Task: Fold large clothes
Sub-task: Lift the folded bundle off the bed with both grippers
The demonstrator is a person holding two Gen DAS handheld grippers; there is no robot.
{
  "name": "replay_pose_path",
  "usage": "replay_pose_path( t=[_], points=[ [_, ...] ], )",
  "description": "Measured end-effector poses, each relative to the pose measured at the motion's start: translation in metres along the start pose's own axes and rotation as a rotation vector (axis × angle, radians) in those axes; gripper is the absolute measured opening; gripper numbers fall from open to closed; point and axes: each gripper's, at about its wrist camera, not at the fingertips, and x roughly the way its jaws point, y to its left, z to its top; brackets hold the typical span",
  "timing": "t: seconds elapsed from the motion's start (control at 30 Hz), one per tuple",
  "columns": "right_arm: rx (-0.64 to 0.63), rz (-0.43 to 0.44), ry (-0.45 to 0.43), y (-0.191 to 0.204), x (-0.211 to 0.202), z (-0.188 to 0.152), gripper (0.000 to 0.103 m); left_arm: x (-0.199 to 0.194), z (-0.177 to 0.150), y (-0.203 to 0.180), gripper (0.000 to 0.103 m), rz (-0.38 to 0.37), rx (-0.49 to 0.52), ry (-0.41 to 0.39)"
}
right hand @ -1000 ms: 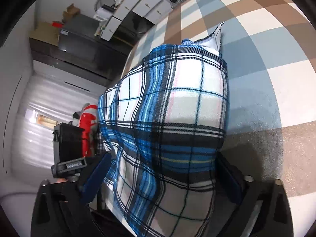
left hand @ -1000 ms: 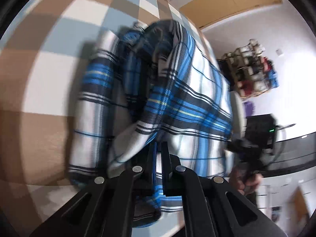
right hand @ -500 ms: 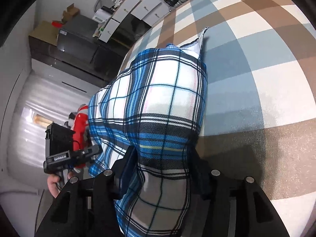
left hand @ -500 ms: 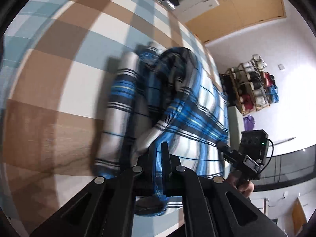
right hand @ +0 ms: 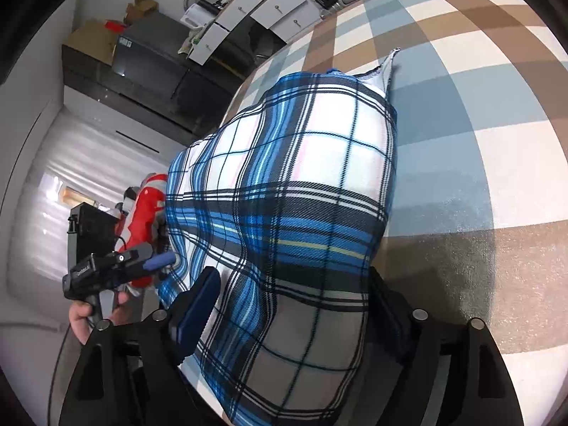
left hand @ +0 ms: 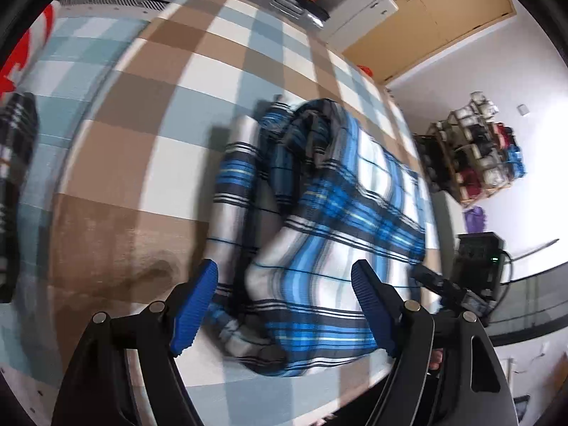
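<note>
A blue, white and black plaid garment (left hand: 319, 220) lies folded in a bundle on the checked bed cover (left hand: 170, 106). My left gripper (left hand: 284, 305) is open and empty, its blue pads either side of the garment's near edge. In the right wrist view the garment (right hand: 301, 195) drapes over my right gripper (right hand: 284, 312), whose jaws stand wide apart with the cloth lying loose between and over them. The left gripper also shows in the right wrist view (right hand: 117, 266), at the garment's left edge.
The bed's near edge (left hand: 319, 401) runs just below the garment. Another dark plaid cloth (left hand: 14, 177) lies at the far left. White drawers (right hand: 269, 7) and a dark cabinet (right hand: 152, 67) stand beyond the bed. A shelf rack (left hand: 479, 149) stands by the wall.
My left gripper has opened and let go of the garment's edge, and the cloth has dropped onto the bed. My right gripper's jaws have spread wider, with the cloth still lying over them.
</note>
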Motion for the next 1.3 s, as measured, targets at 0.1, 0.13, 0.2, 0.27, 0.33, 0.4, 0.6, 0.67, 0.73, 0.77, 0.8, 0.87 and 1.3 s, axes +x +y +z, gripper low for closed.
replay_pose_path(
  t=[0.1,0.13,0.2,0.27,0.33,0.4,0.6,0.67,0.73,0.77,0.8,0.87,1.3],
  points=[
    [-0.003,-0.002,0.0,0.0,0.0,0.001,0.082,0.008,0.001,0.011,0.074,0.098,0.004,0.006],
    [-0.002,-0.002,-0.001,0.001,0.001,0.001,0.082,0.012,0.001,0.016,0.074,0.111,0.001,0.021],
    [-0.002,-0.003,0.0,0.001,0.001,0.001,0.082,0.024,0.004,0.023,0.078,0.11,-0.008,0.054],
    [-0.003,-0.005,-0.002,0.007,0.004,0.0,0.083,0.022,0.009,0.02,0.08,0.069,0.008,0.022],
    [-0.003,-0.006,0.002,0.009,0.005,0.0,0.083,0.025,0.012,0.025,0.083,0.042,-0.015,0.015],
    [-0.009,-0.006,0.002,0.009,0.005,0.0,0.084,0.027,0.013,0.026,0.084,0.015,-0.018,0.012],
    [-0.024,-0.007,0.0,0.011,0.005,-0.001,0.086,0.043,0.017,0.009,0.084,0.027,0.075,0.028],
    [-0.027,-0.012,0.001,0.011,0.005,-0.001,0.087,0.049,0.021,0.0,0.084,0.048,0.153,0.038],
    [-0.042,-0.023,0.0,0.014,0.006,0.0,0.088,0.05,0.024,-0.005,0.084,0.067,0.195,0.037],
    [-0.05,-0.027,-0.002,0.015,0.007,0.0,0.089,0.05,0.024,-0.006,0.084,0.069,0.203,0.038],
    [-0.059,-0.032,-0.004,0.017,0.008,0.001,0.091,0.051,0.024,-0.007,0.084,0.071,0.205,0.039],
    [-0.071,-0.032,-0.01,0.019,0.01,0.002,0.096,0.049,0.023,-0.006,0.082,0.069,0.2,0.045],
    [0.023,-0.026,-0.037,0.003,0.006,0.006,0.062,0.046,0.002,-0.055,0.017,0.189,0.33,-0.041]
  ],
)
